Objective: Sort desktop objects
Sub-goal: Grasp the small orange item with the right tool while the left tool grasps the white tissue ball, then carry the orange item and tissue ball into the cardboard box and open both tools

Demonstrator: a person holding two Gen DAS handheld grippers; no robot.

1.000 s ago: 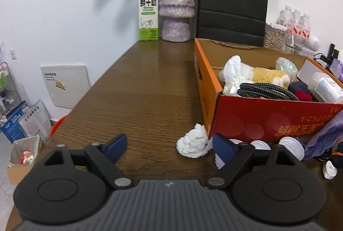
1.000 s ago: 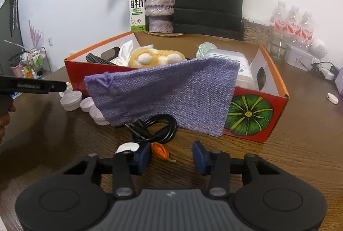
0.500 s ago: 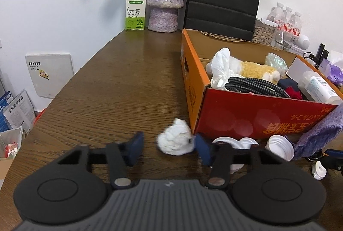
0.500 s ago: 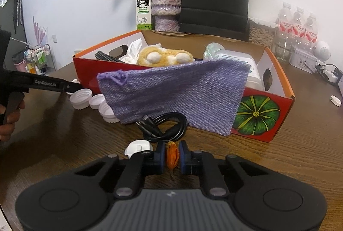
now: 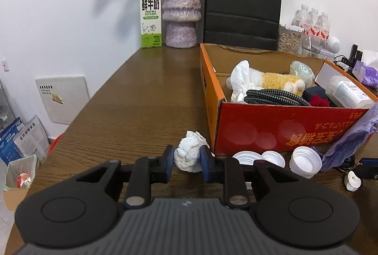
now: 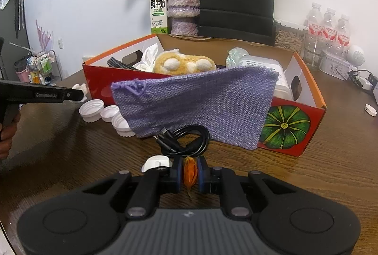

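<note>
A crumpled white tissue (image 5: 189, 152) lies on the brown table by the corner of the red and orange cardboard box (image 5: 259, 134). My left gripper (image 5: 186, 161) has the tissue between its blue pads, which touch it as the jaws are closing. In the right wrist view my right gripper (image 6: 190, 171) is shut on a small orange dried scrap (image 6: 190, 168), just in front of a coiled black cable (image 6: 186, 141). A purple knitted cloth (image 6: 196, 101) hangs over the box's front wall (image 6: 283, 127). The left gripper (image 6: 70, 95) shows at the left there, held by a hand.
Several white bottle caps (image 5: 304, 161) lie against the box, and a small white plug (image 6: 156, 162) sits beside my right fingers. A milk carton (image 5: 150, 18), a vase (image 5: 180, 16), a black paper bag (image 5: 243, 4) and water bottles (image 6: 328, 28) line the back. The table edge drops off at the left.
The left jaws have closed from wide apart onto the tissue. The right jaws closed onto the orange scrap and have held still since.
</note>
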